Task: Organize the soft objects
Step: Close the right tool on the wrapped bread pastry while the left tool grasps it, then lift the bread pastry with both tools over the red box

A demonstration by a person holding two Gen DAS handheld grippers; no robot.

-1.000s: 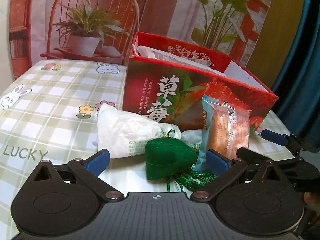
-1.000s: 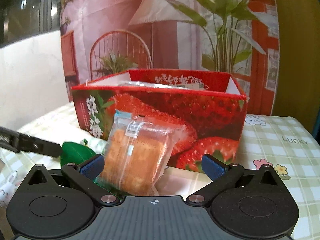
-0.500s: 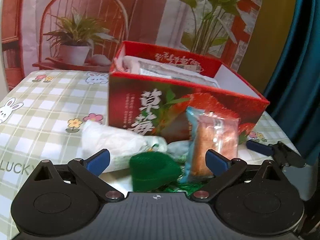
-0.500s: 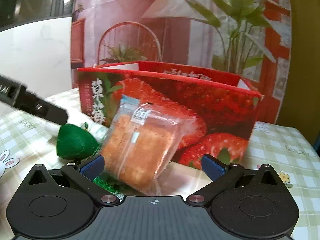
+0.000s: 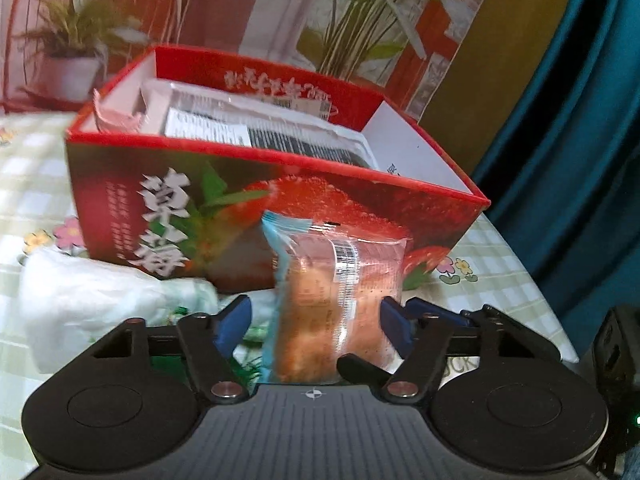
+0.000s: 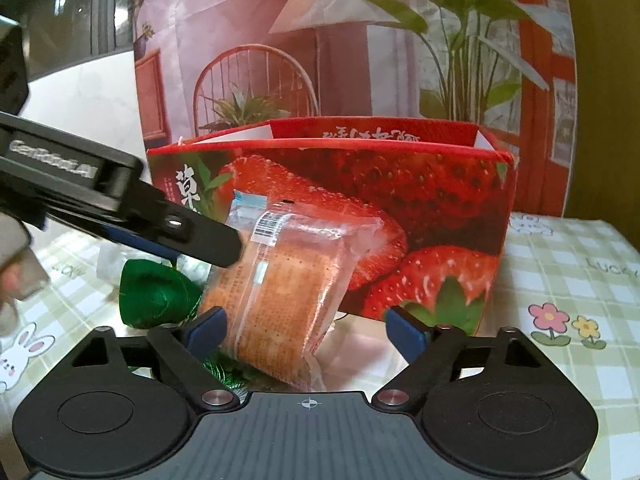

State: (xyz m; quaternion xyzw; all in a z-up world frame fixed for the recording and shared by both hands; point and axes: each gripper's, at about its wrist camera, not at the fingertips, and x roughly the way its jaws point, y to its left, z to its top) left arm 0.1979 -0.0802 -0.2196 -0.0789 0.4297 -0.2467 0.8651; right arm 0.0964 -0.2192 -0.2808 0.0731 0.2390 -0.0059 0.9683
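A white plastic bag (image 5: 92, 296) lies at the left, a green pouch (image 6: 158, 294) beside it. The left gripper (image 5: 314, 320), jaws apart, straddles a wrapped cake packet (image 5: 336, 304) leaning against the near wall of the strawberry box (image 5: 280, 204). The right gripper (image 6: 306, 330) gapes open around the same packet.

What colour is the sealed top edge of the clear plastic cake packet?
Light blue sealed edge; left wrist view shows it best.
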